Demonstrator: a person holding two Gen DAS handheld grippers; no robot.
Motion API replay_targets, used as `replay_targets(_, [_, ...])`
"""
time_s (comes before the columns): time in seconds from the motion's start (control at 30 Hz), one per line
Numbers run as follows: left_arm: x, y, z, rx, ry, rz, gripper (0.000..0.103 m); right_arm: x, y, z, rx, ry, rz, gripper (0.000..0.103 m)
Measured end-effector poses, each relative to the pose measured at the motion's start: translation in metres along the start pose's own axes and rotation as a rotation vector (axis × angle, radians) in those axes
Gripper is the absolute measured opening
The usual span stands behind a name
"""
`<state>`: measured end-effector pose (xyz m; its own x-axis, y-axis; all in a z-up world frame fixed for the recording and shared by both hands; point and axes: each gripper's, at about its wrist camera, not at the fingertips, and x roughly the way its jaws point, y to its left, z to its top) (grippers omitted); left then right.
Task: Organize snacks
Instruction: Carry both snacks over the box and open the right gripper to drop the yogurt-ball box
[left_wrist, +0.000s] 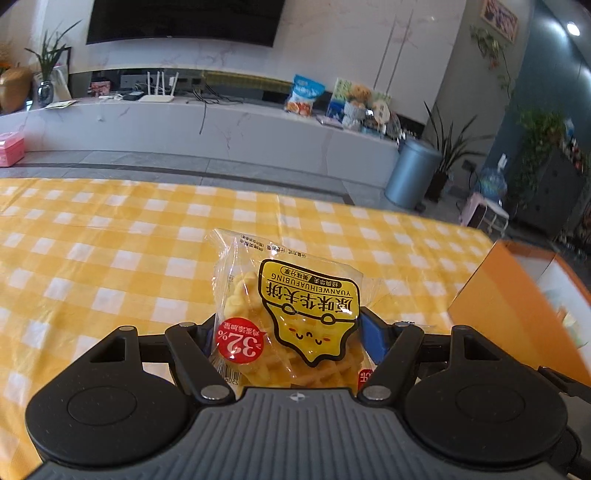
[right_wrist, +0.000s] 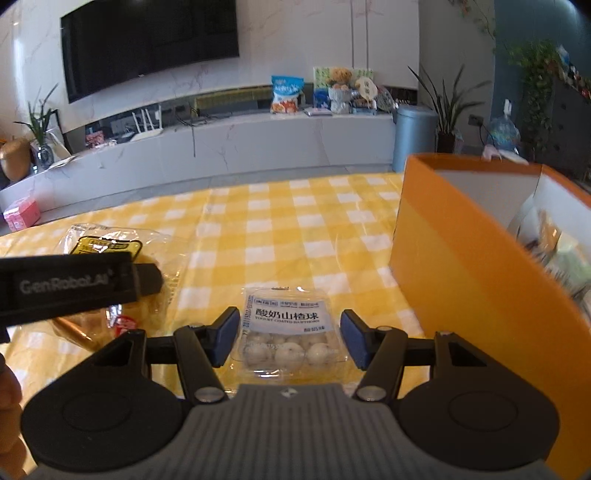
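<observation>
Snacks are mid-sort: your left gripper (left_wrist: 291, 332) clamps the waffle packet (left_wrist: 284, 314) above the checked cloth (left_wrist: 110, 240). Your right gripper (right_wrist: 290, 338) straddles the hawthorn-ball pack (right_wrist: 290, 332), seemingly gripped. Both remain outside the orange box (right_wrist: 461, 258), which already holds some packets.

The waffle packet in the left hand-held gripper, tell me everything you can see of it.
The waffle packet is a clear crinkly plastic wrapper showing golden grid-patterned waffles, with a yellow smiling-face label and a red "32%" sticker. It sits upside down to the camera, clamped at its near end between the fingers of the left hand-held gripper, its far end raised over the yellow checked tablecloth.
</observation>
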<state>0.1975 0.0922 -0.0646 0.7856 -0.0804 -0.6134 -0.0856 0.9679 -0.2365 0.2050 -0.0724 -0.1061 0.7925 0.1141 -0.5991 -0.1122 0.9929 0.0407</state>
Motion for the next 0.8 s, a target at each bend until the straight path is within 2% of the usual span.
replay_targets(0.1, [-0.015, 0.0, 0.004, -0.019, -0.027, -0.008, 0.082, -0.019, -0.005, 0.007, 0.012, -0.033, 0.035, 0.059])
replay_targets(0.23, [-0.028, -0.002, 0.012, -0.028, -0.026, -0.104, 0.082, -0.049, -0.018, 0.022, 0.022, -0.085, 0.097, 0.059])
replay_targets(0.43, [-0.051, -0.025, 0.025, -0.039, -0.068, -0.184, 0.082, -0.102, -0.068, 0.045, 0.078, -0.147, 0.095, 0.059])
replay_targets(0.63, [-0.064, -0.061, 0.03, -0.016, -0.092, -0.311, 0.082, -0.147, -0.142, 0.039, 0.144, -0.075, 0.028, 0.059])
replay_targets(0.8, [-0.057, -0.094, 0.022, -0.046, -0.054, -0.398, 0.082, -0.146, -0.187, 0.016, 0.238, 0.029, -0.069, 0.059])
